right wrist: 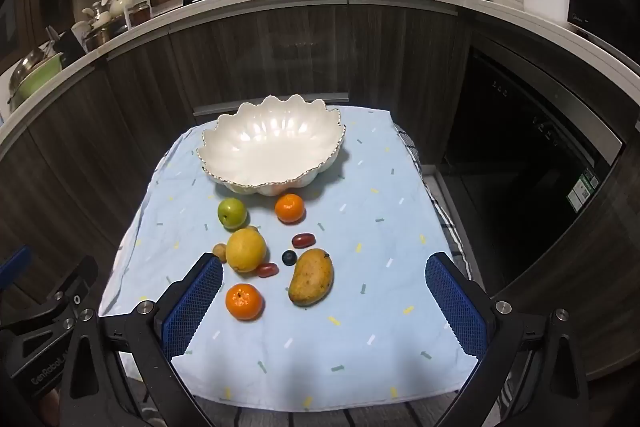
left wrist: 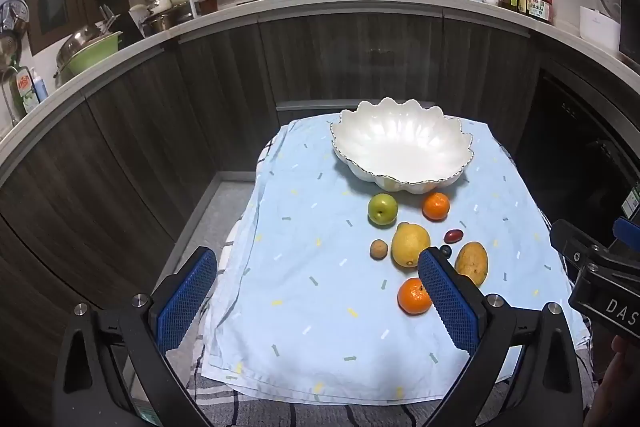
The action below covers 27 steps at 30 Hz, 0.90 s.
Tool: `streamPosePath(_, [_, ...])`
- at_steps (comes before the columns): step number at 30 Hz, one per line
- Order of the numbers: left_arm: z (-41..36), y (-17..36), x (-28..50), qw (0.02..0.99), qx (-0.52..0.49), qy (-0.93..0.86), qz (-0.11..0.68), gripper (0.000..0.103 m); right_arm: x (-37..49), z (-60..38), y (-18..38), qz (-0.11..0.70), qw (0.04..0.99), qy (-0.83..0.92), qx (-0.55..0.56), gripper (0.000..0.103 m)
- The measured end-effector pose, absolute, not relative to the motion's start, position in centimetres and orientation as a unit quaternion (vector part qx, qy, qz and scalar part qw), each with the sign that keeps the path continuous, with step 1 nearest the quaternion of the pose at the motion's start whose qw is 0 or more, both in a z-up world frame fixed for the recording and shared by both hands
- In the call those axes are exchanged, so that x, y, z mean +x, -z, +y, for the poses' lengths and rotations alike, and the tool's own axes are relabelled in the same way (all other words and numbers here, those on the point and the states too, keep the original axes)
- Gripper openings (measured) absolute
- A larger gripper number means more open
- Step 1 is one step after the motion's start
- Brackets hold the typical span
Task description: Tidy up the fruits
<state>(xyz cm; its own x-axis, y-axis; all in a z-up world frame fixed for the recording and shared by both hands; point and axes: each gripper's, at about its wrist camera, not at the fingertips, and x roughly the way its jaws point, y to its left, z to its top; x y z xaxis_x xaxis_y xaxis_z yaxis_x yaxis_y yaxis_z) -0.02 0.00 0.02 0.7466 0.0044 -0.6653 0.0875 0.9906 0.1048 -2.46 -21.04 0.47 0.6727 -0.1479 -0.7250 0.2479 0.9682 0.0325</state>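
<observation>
1. On the pale blue cloth with small coloured dashes [right wrist: 360, 227] that covers the counter, a white scalloped ceramic bowl [right wrist: 272, 147] stands empty at the far end, and the fruit lies loose on the near side of it.
2. Nearest the bowl sit a round green apple [right wrist: 231, 213] and an orange mandarin [right wrist: 289, 207]. Closer in lie a yellow lemon [right wrist: 245, 251], a second orange mandarin [right wrist: 244, 301] and a yellow-brown mango [right wrist: 311, 277], with a few small dark fruits scattered among them.
3. Both tools hang above the near edge, tilted downward. The left hand-held gripper [left wrist: 318, 301] is spread wide and holds nothing; the right hand-held gripper [right wrist: 324, 307] is likewise spread and empty.
4. In my judgement the mango is the likely first pick: it lies just ahead of the right gripper, between its open jaws in that view, its long axis running away and slightly to the right.
5. The left gripper is off to the left of the fruit, so the right hand is nearer.
</observation>
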Motion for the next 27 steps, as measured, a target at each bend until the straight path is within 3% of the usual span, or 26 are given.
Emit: streamPosePath(27, [0.0, 0.1, 0.1, 0.932, 0.061, 0.027, 0.357, 0.102, -2.4, -21.3, -0.7, 0.388, 0.913, 0.107, 0.069, 0.103])
